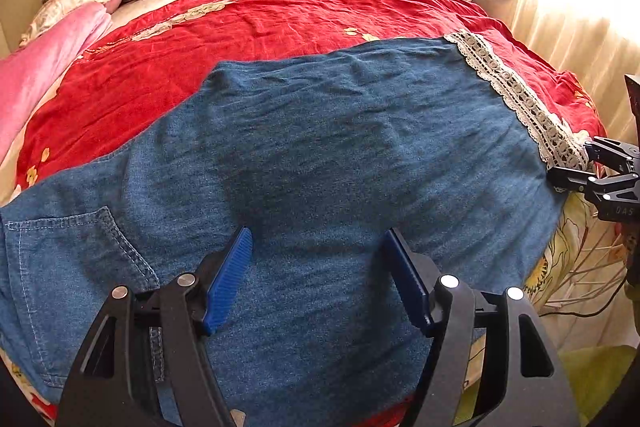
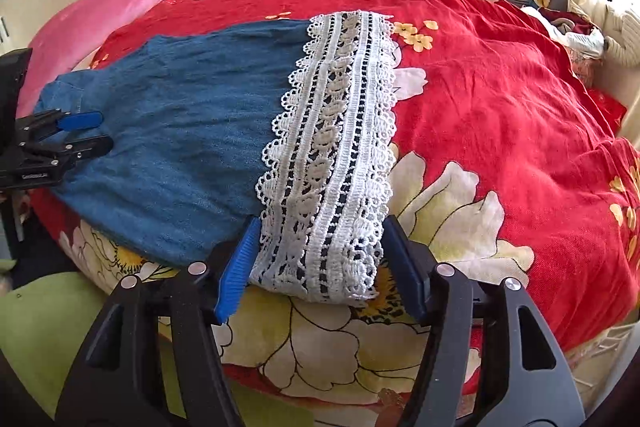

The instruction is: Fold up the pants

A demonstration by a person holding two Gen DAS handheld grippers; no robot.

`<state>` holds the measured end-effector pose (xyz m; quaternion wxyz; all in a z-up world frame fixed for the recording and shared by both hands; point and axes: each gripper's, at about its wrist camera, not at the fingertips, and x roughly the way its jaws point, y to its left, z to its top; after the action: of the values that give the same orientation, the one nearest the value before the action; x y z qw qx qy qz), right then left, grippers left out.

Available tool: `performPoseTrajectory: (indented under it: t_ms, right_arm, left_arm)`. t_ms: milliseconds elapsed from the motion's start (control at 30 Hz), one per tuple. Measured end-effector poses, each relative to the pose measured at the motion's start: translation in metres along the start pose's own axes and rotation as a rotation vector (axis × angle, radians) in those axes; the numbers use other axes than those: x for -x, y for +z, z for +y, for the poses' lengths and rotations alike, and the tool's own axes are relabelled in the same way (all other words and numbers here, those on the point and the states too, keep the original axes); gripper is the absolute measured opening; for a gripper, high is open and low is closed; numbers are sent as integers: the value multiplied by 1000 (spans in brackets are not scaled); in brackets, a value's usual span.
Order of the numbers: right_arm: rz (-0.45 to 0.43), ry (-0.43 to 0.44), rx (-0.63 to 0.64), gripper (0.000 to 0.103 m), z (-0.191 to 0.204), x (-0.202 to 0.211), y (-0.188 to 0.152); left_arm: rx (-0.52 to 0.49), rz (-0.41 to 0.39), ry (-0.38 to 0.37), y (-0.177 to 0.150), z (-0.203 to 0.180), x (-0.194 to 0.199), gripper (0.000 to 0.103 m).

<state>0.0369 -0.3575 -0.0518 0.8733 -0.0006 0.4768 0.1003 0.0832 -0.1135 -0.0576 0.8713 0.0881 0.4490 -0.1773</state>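
Pants (image 1: pixel 320 155) lie flat across the red bedspread (image 1: pixel 280 23), filling mid-frame; legs look stacked lengthwise, cross folds not yet done, I'd judge. Left gripper (image 1: pixel 318 267) wide open over the denim near the pocket, gripping nothing. Right gripper (image 2: pixel 320 259) wide open, straddling the lace hem (image 2: pixel 336 147) at lower centre, not clamped.

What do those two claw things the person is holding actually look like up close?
Both match. The left claw and right claw have matte black angular linkage arms with triangular cutouts, joined by round silver pins. Each finger carries a flat, ribbed bright-blue pad. Small pale lettering marks the black body. No sleeves or hands show.
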Motion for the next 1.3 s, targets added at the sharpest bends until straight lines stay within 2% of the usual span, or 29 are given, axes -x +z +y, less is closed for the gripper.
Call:
performPoseTrajectory:
  t_ms: [100, 200, 400, 467, 500, 667, 833, 1000, 1200, 1300]
  right_arm:
    - [-5, 16, -7, 56, -2, 4, 2]
    - [-41, 58, -25, 56, -6, 17, 6]
    - [-91, 91, -57, 63, -16, 37, 11]
    - [-94, 91, -64, 65, -16, 40, 10]
    - [-94, 97, -66, 66, -16, 41, 10]
    - [-101, 92, -89, 71, -15, 42, 5]
    - [-79, 92, -123, 74, -19, 30, 2]
    - [-55, 126, -156, 74, -22, 15, 1]
    - [-44, 140, -174, 76, -24, 3, 4]
    - [-39, 137, -187, 76, -23, 2, 6]
  left_arm:
    - [15, -10, 6, 1, -1, 6, 67]
    - [28, -47, -22, 5, -4, 25, 67]
    - [11, -108, -41, 20, -14, 52, 67]
    - [3, -117, -38, 29, -17, 55, 77]
    - [-1, -126, -34, 34, -18, 57, 92]
    - [12, -136, -76, 62, -18, 55, 94]
    - [6, -125, -141, 100, -22, 31, 98]
    - [-15, -97, -183, 131, -34, -16, 98]
    - [-135, -96, -245, 152, -66, -56, 98]
    - [-160, -87, -306, 162, -75, -73, 98]
